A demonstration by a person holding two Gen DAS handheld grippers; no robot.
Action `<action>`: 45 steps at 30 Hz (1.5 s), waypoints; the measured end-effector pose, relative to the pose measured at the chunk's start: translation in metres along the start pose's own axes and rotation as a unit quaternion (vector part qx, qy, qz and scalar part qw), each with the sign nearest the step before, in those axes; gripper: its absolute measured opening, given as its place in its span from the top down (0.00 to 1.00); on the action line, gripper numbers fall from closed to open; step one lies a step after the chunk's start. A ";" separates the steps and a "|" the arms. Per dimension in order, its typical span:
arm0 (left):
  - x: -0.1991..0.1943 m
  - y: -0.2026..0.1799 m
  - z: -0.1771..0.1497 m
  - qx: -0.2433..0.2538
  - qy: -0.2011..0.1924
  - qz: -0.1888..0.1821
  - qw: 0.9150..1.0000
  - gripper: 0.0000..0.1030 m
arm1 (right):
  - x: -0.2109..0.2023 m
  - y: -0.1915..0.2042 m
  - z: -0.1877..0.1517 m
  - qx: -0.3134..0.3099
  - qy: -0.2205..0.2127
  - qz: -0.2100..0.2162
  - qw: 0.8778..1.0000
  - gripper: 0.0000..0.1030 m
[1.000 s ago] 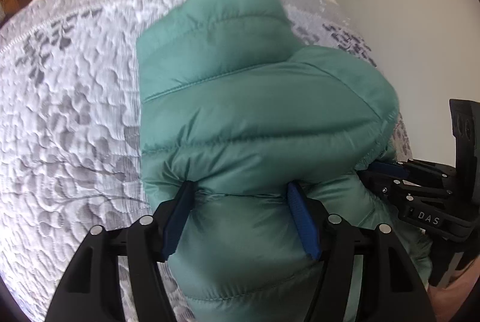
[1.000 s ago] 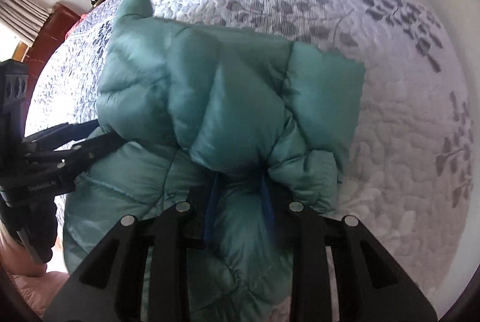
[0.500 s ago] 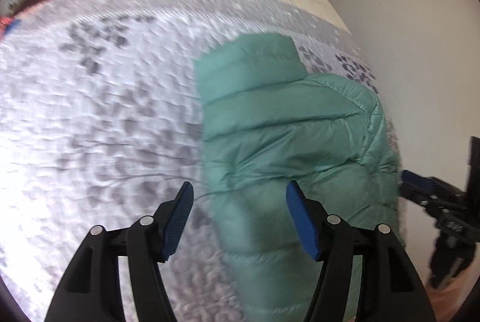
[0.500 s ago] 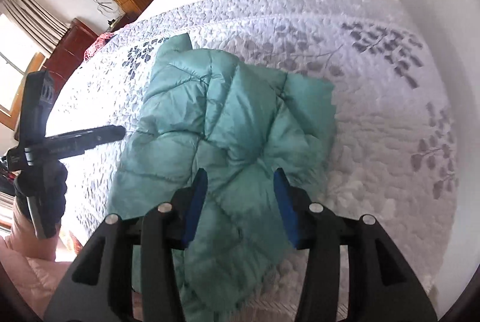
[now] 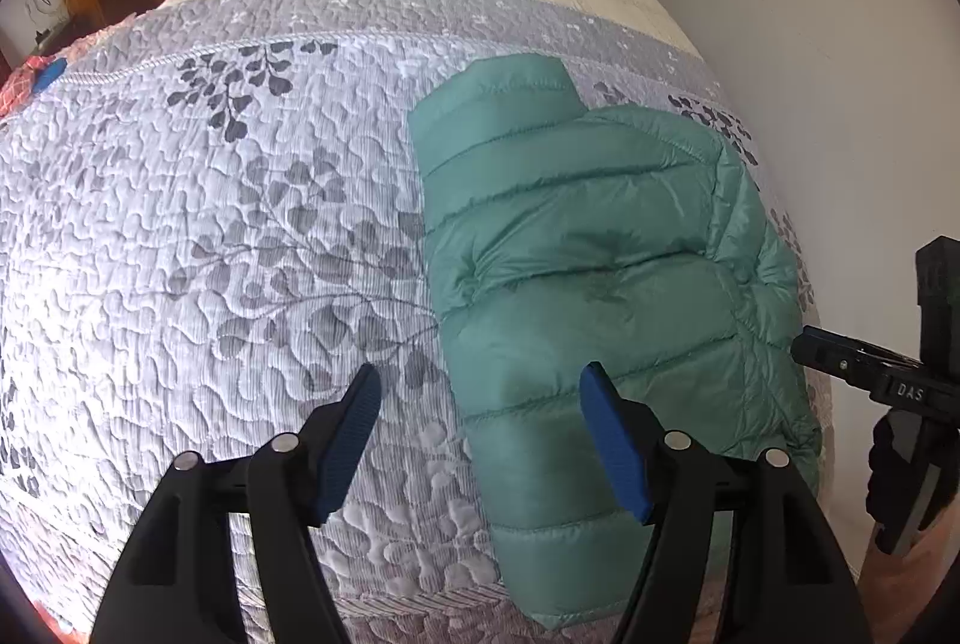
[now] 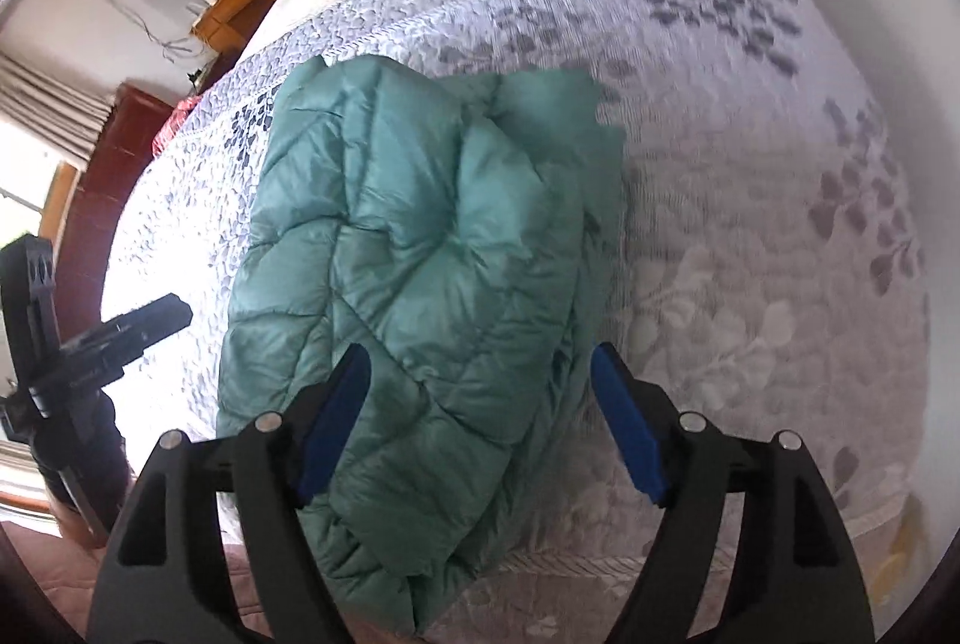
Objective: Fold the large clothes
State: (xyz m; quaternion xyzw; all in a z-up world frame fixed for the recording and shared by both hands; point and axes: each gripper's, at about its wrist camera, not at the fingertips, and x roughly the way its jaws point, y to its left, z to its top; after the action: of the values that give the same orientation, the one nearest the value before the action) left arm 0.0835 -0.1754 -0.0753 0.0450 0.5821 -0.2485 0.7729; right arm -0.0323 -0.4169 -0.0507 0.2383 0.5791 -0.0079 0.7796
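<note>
Both let go — left gripper (image 5: 480,434) and right gripper (image 6: 480,413), jaws just opening, now clear above the green puffer jacket (image 5: 600,272). It lies folded on the quilt (image 5: 210,254) by the near edge — fold likely done.

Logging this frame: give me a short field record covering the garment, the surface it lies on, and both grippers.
garment: green puffer jacket, folded into a compact bundle
surface: grey leaf-print quilt on a bed
left gripper: open, above the jacket's edge, holding nothing
right gripper: open, jaws have just been opening, above the jacket, nothing pressed between the pads
contact: neither gripper touches the jacket
</note>
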 end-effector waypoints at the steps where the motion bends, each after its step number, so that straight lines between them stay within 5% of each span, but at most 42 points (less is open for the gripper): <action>1: 0.000 0.001 0.000 0.000 0.001 0.000 1.000 0.33 | 0.002 -0.001 -0.001 0.002 0.002 0.002 1.000 0.27; 25: 0.058 0.017 -0.017 -0.012 0.045 -0.010 0.999 0.26 | 0.078 -0.028 -0.016 0.048 0.052 0.020 0.997 0.20; 29: 0.066 0.040 -0.021 -0.071 0.057 -0.097 0.991 0.27 | 0.071 -0.033 -0.020 0.046 0.044 0.053 0.997 0.22; 34: 0.087 0.077 -0.033 -0.167 0.084 -0.248 0.951 0.23 | 0.070 -0.054 -0.027 0.083 0.052 0.121 0.988 0.21; 38: 0.097 0.079 -0.037 -0.182 0.081 -0.293 0.935 0.22 | 0.071 -0.063 -0.030 0.091 0.055 0.147 0.983 0.21; 45: 0.108 0.048 -0.021 -0.139 0.085 -0.325 0.931 0.16 | 0.082 -0.063 -0.022 0.084 0.057 0.159 0.982 0.22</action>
State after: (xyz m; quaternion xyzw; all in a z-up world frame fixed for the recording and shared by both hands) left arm 0.1077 -0.1617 -0.1927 -0.2338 0.6575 -0.3976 0.5957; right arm -0.0433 -0.4432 -0.1527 0.3920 0.5745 0.0807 0.7140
